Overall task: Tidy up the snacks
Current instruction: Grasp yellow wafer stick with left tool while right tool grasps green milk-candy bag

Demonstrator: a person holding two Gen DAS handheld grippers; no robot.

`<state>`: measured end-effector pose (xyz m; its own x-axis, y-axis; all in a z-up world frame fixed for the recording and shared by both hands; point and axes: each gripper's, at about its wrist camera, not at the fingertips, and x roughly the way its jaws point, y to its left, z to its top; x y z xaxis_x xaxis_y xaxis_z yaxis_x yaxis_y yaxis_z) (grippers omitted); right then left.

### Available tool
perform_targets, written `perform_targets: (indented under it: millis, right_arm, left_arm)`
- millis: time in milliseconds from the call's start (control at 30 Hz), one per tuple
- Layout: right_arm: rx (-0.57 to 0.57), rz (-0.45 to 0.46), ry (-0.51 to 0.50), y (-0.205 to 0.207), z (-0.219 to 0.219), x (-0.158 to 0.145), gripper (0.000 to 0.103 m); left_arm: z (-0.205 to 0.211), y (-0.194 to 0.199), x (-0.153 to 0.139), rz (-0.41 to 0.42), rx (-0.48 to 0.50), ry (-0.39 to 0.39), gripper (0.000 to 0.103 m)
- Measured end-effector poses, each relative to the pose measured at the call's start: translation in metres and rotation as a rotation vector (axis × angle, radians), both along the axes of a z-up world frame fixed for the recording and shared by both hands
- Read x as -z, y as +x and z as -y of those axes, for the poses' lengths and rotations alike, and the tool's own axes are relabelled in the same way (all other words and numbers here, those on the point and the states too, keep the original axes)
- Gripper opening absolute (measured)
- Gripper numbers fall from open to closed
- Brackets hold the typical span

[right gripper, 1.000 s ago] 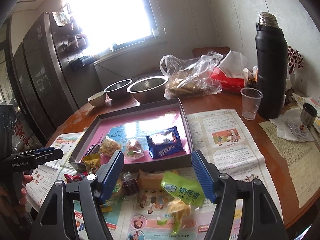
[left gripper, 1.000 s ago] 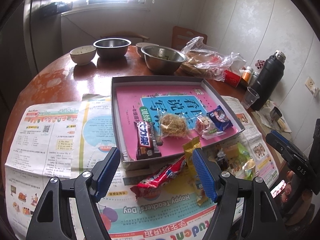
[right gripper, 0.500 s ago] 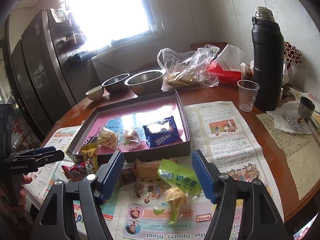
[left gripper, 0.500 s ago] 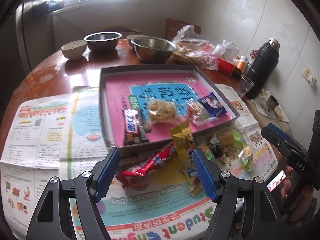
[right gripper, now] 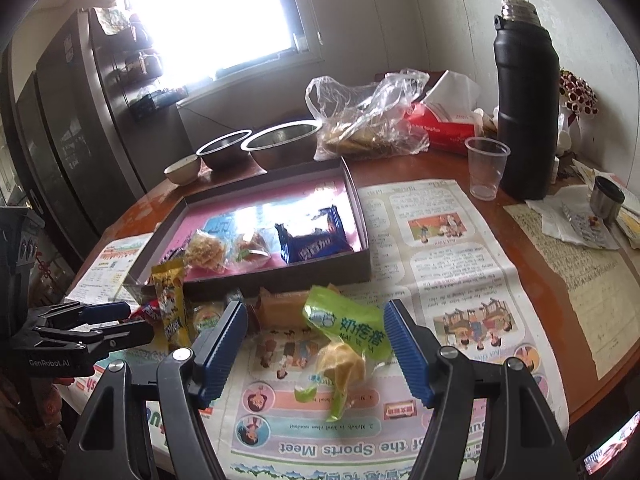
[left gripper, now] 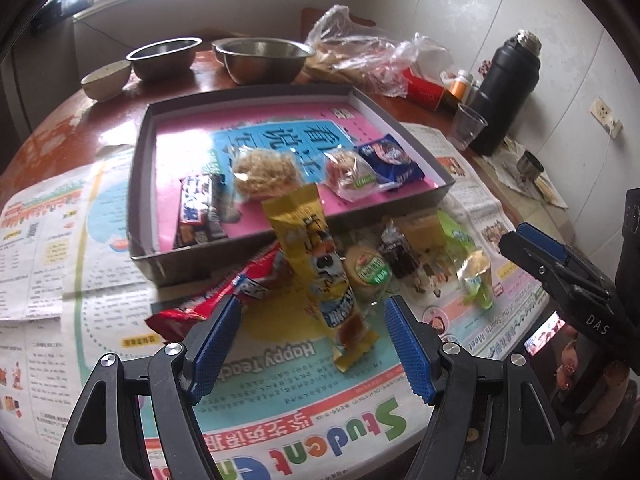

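Daylight from a window falls on a round wooden table spread with newspaper. Near its middle sits one shallow grey tray lined with a pink sheet, and four snacks lie along the tray's near edge: a dark chocolate bar at the left, a clear pack of pale shredded snack, a small clear-wrapped reddish snack and a blue packet at the right. On the newspaper just in front of the tray lie more loose snacks: a red packet, a long yellow packet leaning on the tray's front wall, a round green-labelled pack, a dark small pack, a tan pack and a green bag. At the table's far edge stand two steel bowls, one small ceramic bowl, a clear plastic bag and a red tissue box; toward the right edge stand a black flask and a clear cup. Both grippers are about half open and hold nothing: the left gripper hovers with the yellow packet's lower end between its blue pads, untouched, and the right gripper hovers over the green bag.
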<state>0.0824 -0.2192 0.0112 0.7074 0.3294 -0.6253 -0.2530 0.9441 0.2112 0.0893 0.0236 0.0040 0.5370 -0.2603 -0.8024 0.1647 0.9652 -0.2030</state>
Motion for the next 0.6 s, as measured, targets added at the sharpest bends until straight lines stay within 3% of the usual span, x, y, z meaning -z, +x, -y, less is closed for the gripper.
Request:
perform_targets:
  millis: [600]
  right_arm:
    - [0.026, -0.111, -0.057, 0.004, -0.003, 0.036, 0.070]
  left_arm:
    - [0.001, 0.007, 0.016, -0.034, -0.033, -0.022, 0.076]
